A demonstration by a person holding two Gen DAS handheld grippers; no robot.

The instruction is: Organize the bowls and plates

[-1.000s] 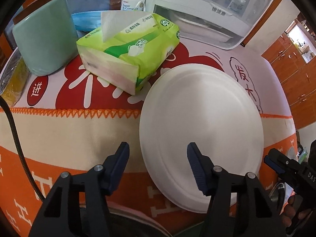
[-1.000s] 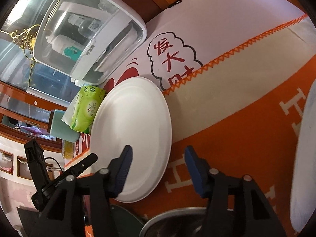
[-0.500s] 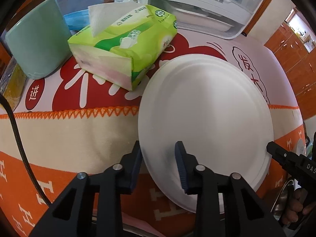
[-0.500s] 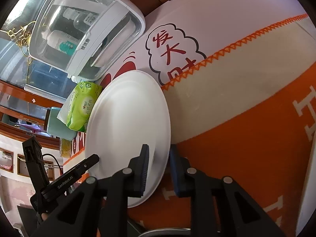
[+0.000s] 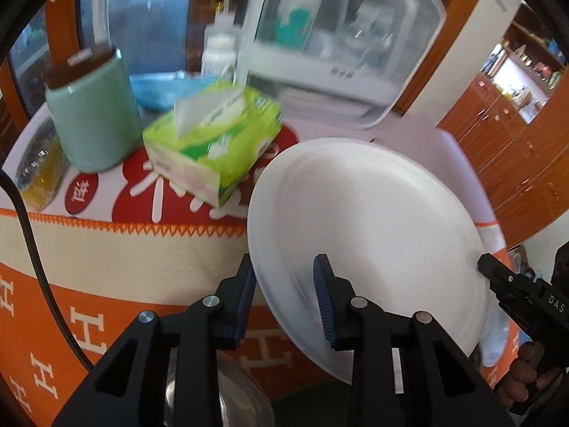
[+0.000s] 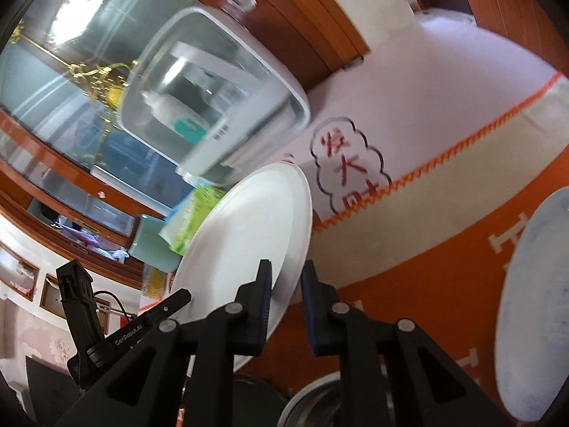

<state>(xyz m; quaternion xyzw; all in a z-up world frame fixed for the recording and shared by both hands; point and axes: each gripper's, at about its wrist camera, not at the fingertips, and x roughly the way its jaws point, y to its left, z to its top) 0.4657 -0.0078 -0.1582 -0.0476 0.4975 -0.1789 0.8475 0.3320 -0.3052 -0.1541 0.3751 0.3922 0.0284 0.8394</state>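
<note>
A large white plate is lifted off the orange and white tablecloth and tilted. My left gripper is shut on its near left rim. My right gripper is shut on the opposite rim of the same plate; its black body shows at the right of the left wrist view. A second pale plate lies at the right edge of the right wrist view. A metal bowl sits low under the left gripper.
A green tissue pack, a green cup, a white pill bottle and a clear lidded storage box stand at the back of the table. Wooden cabinets are on the right.
Both grippers closed onto the white plate's rim, then raised it off the cloth and tilted it. The views have risen and are motion blurred.
</note>
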